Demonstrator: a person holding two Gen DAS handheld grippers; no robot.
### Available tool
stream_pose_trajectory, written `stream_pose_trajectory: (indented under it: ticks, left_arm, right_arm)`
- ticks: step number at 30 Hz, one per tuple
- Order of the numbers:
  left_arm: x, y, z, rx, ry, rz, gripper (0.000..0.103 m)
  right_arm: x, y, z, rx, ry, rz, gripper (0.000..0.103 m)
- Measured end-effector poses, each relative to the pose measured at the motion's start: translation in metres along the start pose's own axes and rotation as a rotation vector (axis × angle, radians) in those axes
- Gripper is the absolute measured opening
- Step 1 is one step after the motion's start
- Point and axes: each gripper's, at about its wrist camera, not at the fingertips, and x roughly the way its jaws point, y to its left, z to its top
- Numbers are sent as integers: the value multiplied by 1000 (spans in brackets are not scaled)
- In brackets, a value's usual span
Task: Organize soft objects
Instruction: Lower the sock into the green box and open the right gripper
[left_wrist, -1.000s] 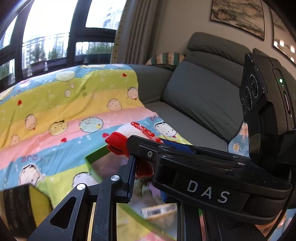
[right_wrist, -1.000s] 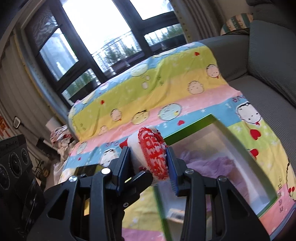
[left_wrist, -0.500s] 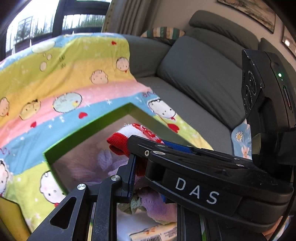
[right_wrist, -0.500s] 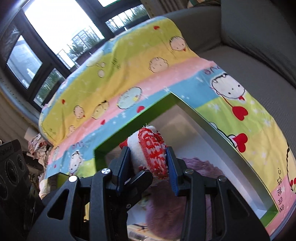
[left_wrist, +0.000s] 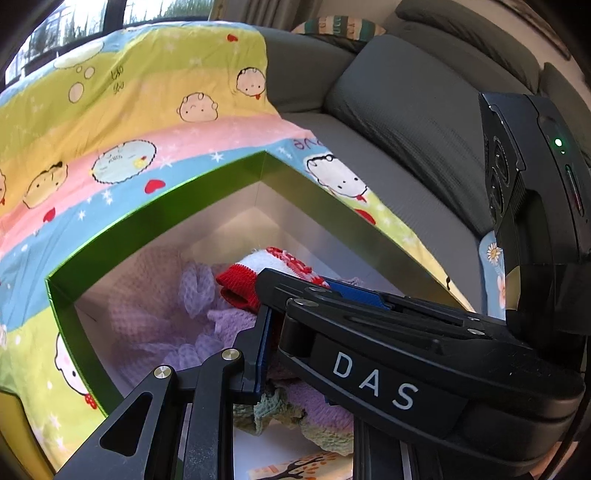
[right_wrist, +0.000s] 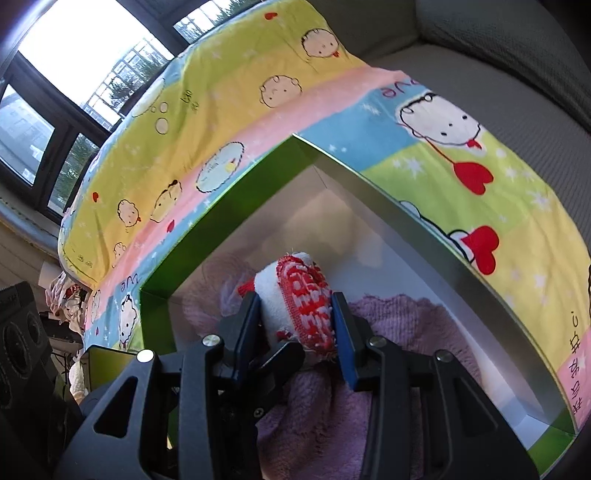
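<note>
Left wrist view. Green-rimmed box (left_wrist: 155, 206), white inside, set on a cartoon-print blanket (left_wrist: 110, 110) spread over a grey sofa (left_wrist: 406, 110). Contents: a purple waffle-knit towel (left_wrist: 155, 302), a sage-green cloth (left_wrist: 273, 410) and a printed card (left_wrist: 303, 465) near the front. The right tool (left_wrist: 295, 291) crosses the frame, carrying a red-and-white rolled sock (left_wrist: 258, 273) over the box's mouth, apparently so that it drops among the other soft items. Of the left tool only one finger (left_wrist: 258, 343) shows; I cannot tell whether it is spread or pressed together.

Right wrist view. Right tool (right_wrist: 295, 317) pinching the rolled sock (right_wrist: 295, 295) across its middle, both pads pressed against the knit, a grip that likely keeps the roll from unwinding. The sock hangs just above the purple towel (right_wrist: 406, 332), inside the line of the box walls (right_wrist: 236, 221). Judgement: placement step nearly complete; release remains.
</note>
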Motion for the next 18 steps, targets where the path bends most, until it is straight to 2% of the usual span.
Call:
stream_pose_trajectory:
  ticks: [6, 14, 15, 16, 17, 18]
  left_arm:
    - [10, 3, -3, -8, 48, 8, 22]
    - [5, 2, -3, -11, 46, 16, 22]
    - [2, 1, -4, -6, 38, 22, 22]
    - [-4, -1, -4, 0, 26, 28, 22]
    - [-9, -2, -5, 6, 19, 30, 22]
    - [-14, -4, -6, 11, 11, 31, 22]
  right_arm:
    - [11, -7, -2, 36, 52, 1, 39]
    - [8, -5, -4, 55, 61, 8, 44]
    - [6, -4, -5, 59, 59, 11, 46]
    - [1, -3, -7, 63, 49, 10, 54]
    - [-2, -1, -8, 60, 43, 11, 66]
    - [-5, 2, -9, 52, 35, 11, 70]
